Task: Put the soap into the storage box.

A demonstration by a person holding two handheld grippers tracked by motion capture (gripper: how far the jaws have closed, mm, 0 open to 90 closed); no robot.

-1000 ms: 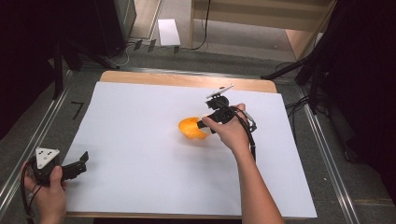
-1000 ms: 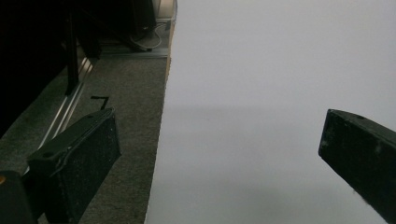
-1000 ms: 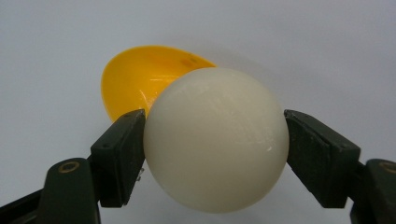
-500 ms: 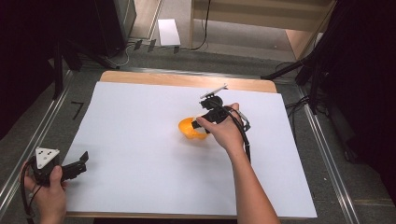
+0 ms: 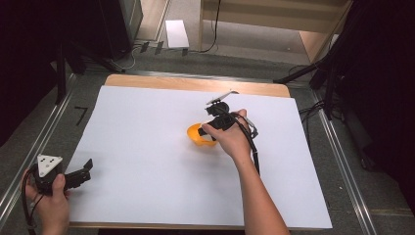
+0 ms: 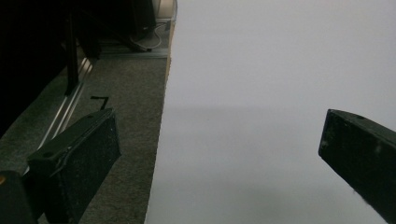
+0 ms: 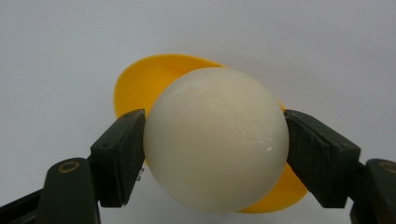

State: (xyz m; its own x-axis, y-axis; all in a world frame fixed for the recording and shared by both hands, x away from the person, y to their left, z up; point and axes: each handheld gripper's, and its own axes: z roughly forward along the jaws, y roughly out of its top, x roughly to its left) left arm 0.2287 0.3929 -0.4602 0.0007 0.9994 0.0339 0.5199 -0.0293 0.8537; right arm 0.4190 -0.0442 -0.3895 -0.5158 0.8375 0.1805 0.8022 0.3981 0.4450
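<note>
The right gripper (image 7: 215, 149) clamps a smooth, glossy cream ball (image 7: 215, 140) (matte at its top) over the orange bowl (image 5: 198, 135), just right of the sheet's (image 5: 147, 147) centre. The left gripper (image 6: 219, 154), at seven o'clock, gapes wide, empty.

A lab-like recording setup. The bench (image 5: 147, 147) is covered in white sheet. Metal rails (image 5: 342, 161), loose cables (image 5: 313, 105) and dark drapes surround it.
</note>
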